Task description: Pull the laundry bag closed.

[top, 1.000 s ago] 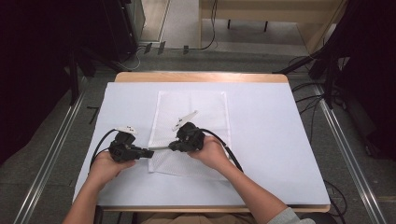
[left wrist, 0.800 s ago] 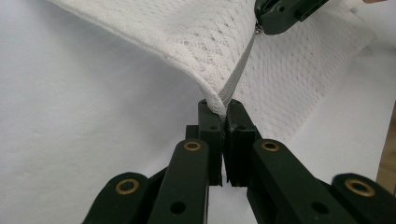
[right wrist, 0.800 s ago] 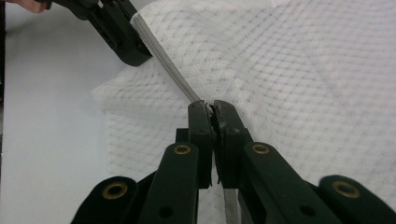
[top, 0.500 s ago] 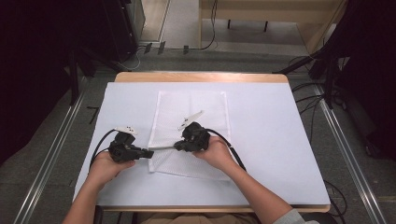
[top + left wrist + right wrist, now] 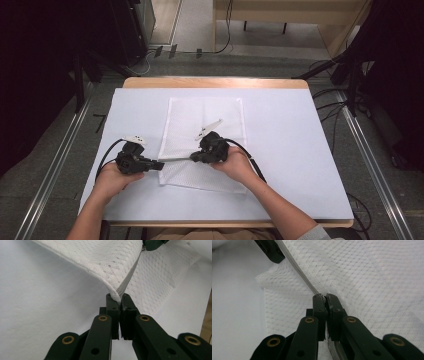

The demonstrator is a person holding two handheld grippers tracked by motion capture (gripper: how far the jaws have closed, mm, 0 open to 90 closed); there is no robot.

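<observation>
White-covered counter (image 5: 300,150) bearing a white mesh bag (image 5: 205,120) near its front, its zipper end clamped by the left hand-held gripper (image 5: 159,165) and its slider pinched by the right hand-held gripper (image 5: 194,158); too much tension could pull the slider free.

No readable text, labels, brand marks, numbers or signs in any view; white mesh bag (image 5: 205,145) plain, white table cover (image 5: 295,150) blank, black jaws in both gripper views unmarked, only brass rivets; small white tags on top of the grippers in the high view possibly carry print, too small to tell
</observation>
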